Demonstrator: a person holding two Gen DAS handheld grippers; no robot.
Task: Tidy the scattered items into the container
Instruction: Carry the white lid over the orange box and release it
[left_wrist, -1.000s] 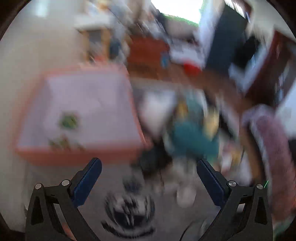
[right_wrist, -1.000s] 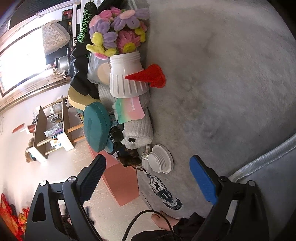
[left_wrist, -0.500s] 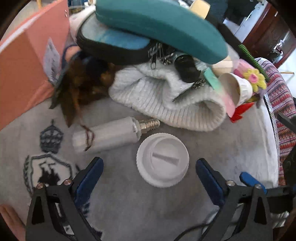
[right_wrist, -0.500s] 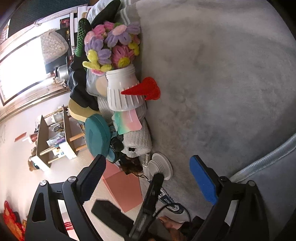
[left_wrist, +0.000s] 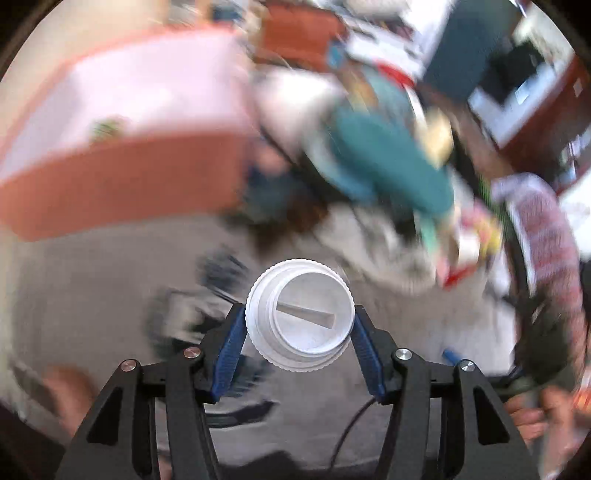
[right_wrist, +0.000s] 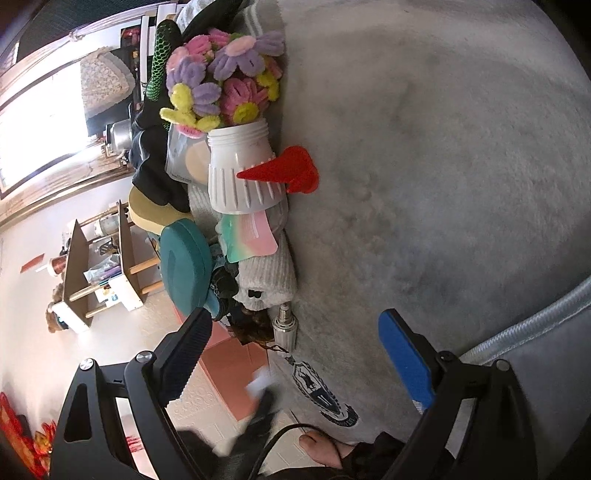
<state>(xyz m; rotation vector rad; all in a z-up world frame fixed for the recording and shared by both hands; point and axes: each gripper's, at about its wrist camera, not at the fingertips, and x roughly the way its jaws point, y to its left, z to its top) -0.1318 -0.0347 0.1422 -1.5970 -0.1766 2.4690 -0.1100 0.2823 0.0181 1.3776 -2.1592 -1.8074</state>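
Observation:
My left gripper (left_wrist: 299, 318) has a round white ribbed cap (left_wrist: 301, 295) between its blue pads; the jaws are closing and the pads press on its rim. The cap hangs above the grey rug, with the orange box (left_wrist: 122, 177) blurred to the upper left. In the right wrist view, my right gripper (right_wrist: 293, 319) stands open over the rug (right_wrist: 443, 184) with nothing between its fingers. Beyond it lies the pile: a white light bulb (right_wrist: 284, 326), a white knit hat (right_wrist: 267, 277), a teal case (right_wrist: 184, 266), a white pot of fuzzy flowers (right_wrist: 240, 173) and a red cone (right_wrist: 284, 173).
The orange box (right_wrist: 236, 373) stands at the rug's edge beside the pile. A wooden shelf unit (right_wrist: 99, 269) stands against the far wall. A person's bare toe (right_wrist: 317, 446) and a black cable lie near the bottom edge. A striped cloth (left_wrist: 543, 236) lies right of the pile.
My left gripper dropped onto the white cap, closed on it and lifted it; the cap has gone from beside the bulb. The right gripper has kept still.

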